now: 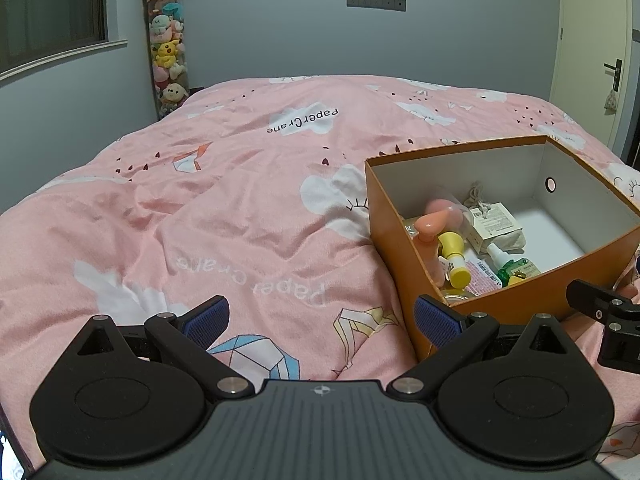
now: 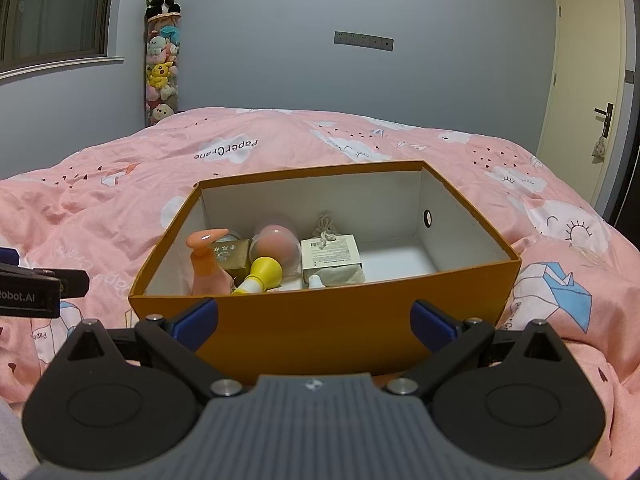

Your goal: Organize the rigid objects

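Left gripper (image 1: 321, 322): jaws spread wide, nothing between them, positioned over the pink duvet (image 1: 224, 216), just left of the orange box (image 1: 404, 248); right gripper (image 2: 314, 326): jaws likewise spread and empty, facing the box's near wall (image 2: 320, 328). Box contents, grouped at the left end: peach pump bottle (image 2: 206, 266); yellow-capped bottle (image 2: 262, 274); gold carton (image 2: 232, 254); white labelled carton (image 2: 332, 258); green spray bottle (image 1: 510, 266).

The cardboard box (image 2: 320, 320) stands on the bed (image 2: 120, 208). Inside it, at the left, lie a pump bottle (image 2: 206, 268), a round case (image 2: 276, 246) and a small carton (image 2: 332, 258).
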`<action>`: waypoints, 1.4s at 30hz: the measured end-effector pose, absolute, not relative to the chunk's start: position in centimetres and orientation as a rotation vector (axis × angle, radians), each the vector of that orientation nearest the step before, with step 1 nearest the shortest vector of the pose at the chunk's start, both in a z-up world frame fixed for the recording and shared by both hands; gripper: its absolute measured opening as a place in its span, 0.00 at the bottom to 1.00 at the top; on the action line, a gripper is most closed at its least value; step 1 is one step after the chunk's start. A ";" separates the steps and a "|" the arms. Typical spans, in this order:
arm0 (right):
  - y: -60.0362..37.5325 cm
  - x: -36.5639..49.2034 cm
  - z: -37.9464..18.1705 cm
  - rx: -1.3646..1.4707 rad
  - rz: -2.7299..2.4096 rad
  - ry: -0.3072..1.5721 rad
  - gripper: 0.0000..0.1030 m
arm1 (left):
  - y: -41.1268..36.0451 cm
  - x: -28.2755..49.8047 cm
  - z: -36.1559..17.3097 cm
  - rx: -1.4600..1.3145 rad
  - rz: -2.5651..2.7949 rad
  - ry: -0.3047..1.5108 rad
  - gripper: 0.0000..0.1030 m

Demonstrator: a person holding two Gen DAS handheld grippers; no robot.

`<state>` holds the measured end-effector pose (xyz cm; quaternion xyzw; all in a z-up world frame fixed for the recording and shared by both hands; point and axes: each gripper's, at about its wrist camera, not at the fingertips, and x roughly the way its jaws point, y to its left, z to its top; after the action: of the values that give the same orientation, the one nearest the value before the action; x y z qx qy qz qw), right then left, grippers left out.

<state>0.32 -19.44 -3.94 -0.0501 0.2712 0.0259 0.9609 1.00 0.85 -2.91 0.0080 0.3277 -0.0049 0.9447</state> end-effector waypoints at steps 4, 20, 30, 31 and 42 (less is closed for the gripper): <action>-19.3 0.3 -4.1 -0.106 0.054 0.553 0.97 | 0.8 1.0 -2.9 0.017 -0.011 0.668 1.00; -19.2 0.4 -4.2 -0.104 0.054 0.559 0.97 | 0.9 1.1 -2.8 0.016 0.000 0.669 1.00; -19.2 0.4 -4.2 -0.104 0.054 0.560 0.97 | 0.6 1.0 -2.8 0.028 0.000 0.669 1.00; -19.2 0.4 -4.2 -0.104 0.054 0.559 0.97 | 0.6 1.0 -2.8 0.028 0.000 0.669 1.00; -19.2 0.4 -4.2 -0.103 0.054 0.560 0.97 | 0.6 1.0 -2.9 0.031 0.001 0.671 1.00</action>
<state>0.40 -19.20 -4.15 -0.0509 0.2763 0.0265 0.9593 1.04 0.58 -2.92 0.0155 0.3290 0.0005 0.9442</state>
